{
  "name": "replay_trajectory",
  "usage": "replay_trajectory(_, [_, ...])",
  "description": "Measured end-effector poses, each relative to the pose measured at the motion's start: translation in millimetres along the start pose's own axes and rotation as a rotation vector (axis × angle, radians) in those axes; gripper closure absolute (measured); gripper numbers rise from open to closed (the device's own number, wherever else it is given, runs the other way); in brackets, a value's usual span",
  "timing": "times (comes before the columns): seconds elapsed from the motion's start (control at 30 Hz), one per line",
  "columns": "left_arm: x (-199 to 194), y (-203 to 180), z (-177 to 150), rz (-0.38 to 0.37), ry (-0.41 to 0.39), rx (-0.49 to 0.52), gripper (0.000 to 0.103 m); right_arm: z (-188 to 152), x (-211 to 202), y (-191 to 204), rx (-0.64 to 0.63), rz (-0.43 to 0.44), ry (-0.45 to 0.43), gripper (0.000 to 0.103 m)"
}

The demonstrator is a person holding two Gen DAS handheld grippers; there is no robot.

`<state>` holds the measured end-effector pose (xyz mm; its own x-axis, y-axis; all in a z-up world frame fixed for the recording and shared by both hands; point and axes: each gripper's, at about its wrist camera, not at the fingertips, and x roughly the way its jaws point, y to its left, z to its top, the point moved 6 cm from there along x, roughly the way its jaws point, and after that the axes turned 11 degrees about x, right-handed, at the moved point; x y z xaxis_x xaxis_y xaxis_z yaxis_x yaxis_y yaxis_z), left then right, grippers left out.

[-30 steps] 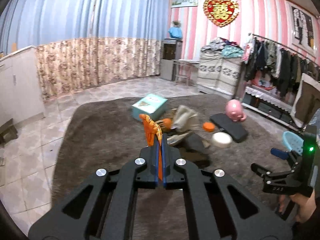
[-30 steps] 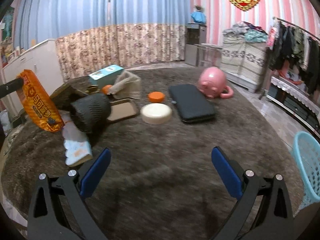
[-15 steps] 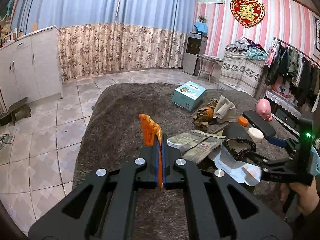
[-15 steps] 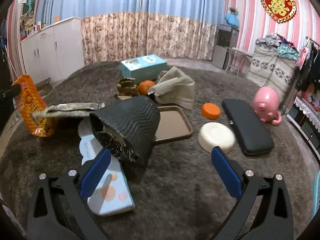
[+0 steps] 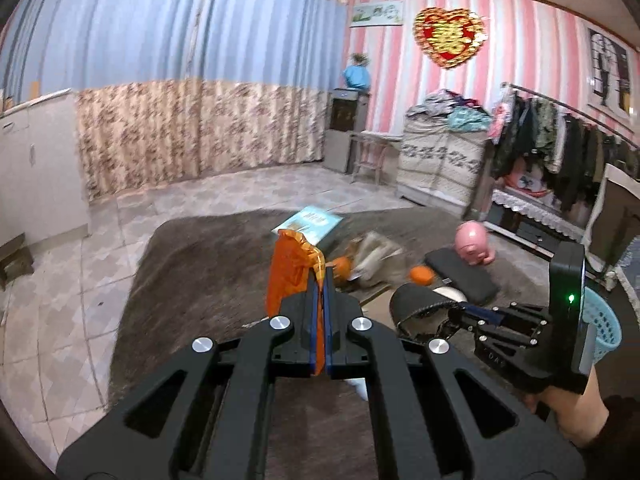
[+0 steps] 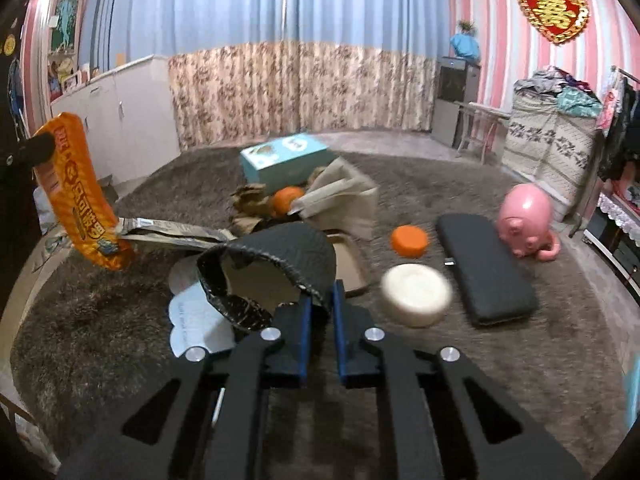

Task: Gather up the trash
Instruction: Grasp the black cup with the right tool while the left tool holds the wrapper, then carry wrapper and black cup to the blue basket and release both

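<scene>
Orange foil shows between our left gripper's [image 5: 320, 280] blue fingers [image 5: 314, 312], which are pressed together on a snack wrapper [image 5: 290, 272]; the wrapper stands up out of the grip, well above the brown carpet [image 5: 192, 264]. From the right wrist view the same wrapper [image 6: 82, 196] hangs at the left edge, clear of the carpet.

Our right gripper [image 6: 320, 300] has its fingers [image 6: 305, 320] clamped on the rim of a crushed black paper cup [image 6: 276, 264], with the torn wall of the cup pinched between the pads. The cup's open mouth faces left and toward us, and it sits over a pale card [image 6: 196, 320] lying on the carpet.

Near the cup we see a brown tray [image 6: 350, 264], a white round tub [image 6: 416, 294], an orange lid [image 6: 409, 241], a black case [image 6: 484, 268] and a pink piggy bank [image 6: 528, 216]. Farther back lie a teal box [image 6: 286, 160], crumpled paper [image 6: 344, 200] and an orange fruit [image 6: 286, 200]. A blue basket [image 5: 602, 328] shows at the right edge of the left wrist view.
</scene>
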<state>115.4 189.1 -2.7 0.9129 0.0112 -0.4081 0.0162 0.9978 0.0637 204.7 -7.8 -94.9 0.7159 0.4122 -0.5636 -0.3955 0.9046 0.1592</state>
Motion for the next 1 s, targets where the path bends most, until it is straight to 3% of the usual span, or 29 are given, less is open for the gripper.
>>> replay_trajectory(0.27, [4, -81, 38, -0.143, -0.055, 0.061, 0.103, 4, -60, -75, 0.079, -0.086, -0.075, 0.092])
replay_trajectory(0.57, [32, -186, 47, -0.281, -0.056, 0.133, 0.103, -8, -133, -183, 0.201, -0.244, -0.155, 0.092])
replay_trajectory(1.0, [82, -337, 53, -0.476, -0.054, 0.216, 0.103, -47, -211, -320, 0.341, -0.5, -0.201, 0.092])
